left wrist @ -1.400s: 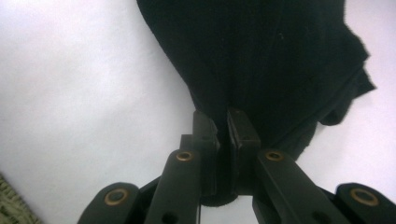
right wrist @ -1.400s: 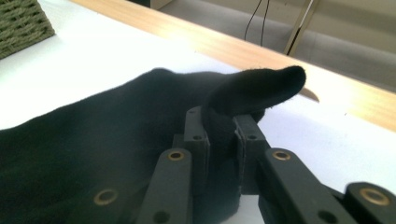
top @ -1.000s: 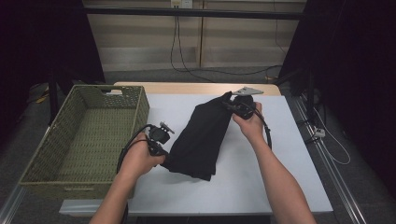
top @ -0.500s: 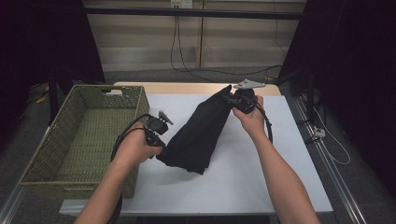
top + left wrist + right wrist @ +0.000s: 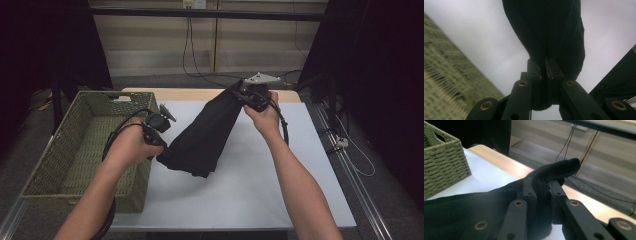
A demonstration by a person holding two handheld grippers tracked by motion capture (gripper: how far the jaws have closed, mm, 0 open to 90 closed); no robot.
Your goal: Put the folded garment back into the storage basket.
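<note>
A: Where is the black folded cloth garment (image 5: 205, 137) relative to the green woven rectangular basket (image 5: 55, 160)?

B: Just beside the basket's near wall, hanging between the two tools. The left gripper (image 5: 161, 145) has its jaws clenched on the lower end, close to the basket's rim. The right gripper (image 5: 243, 92) has its jaws clamped on the upper end, well away from the basket, over the far edge of the white counter (image 5: 260, 185).

A: Is the cloth touching the counter?

B: Hard to say. Its lowest fold hangs low over the counter, and I cannot tell whether it touches.

A: How much free space is there?

B: The counter on the side away from the basket is bare out to its edge, and so is the near strip. A pale wooden strip (image 5: 200, 93) runs along the far edge, beyond the basket's far corner.

A: Anything hidden?

B: In the left gripper view, the cloth (image 5: 554, 32) covers the space ahead of the jaws, and the basket (image 5: 446, 82) is blurred. In the right gripper view, a cloth tip (image 5: 560, 167) pokes up past the jaws, and the basket (image 5: 441, 160) is cut off at the frame's edge. The person's hands cover much of both tools from above.
</note>
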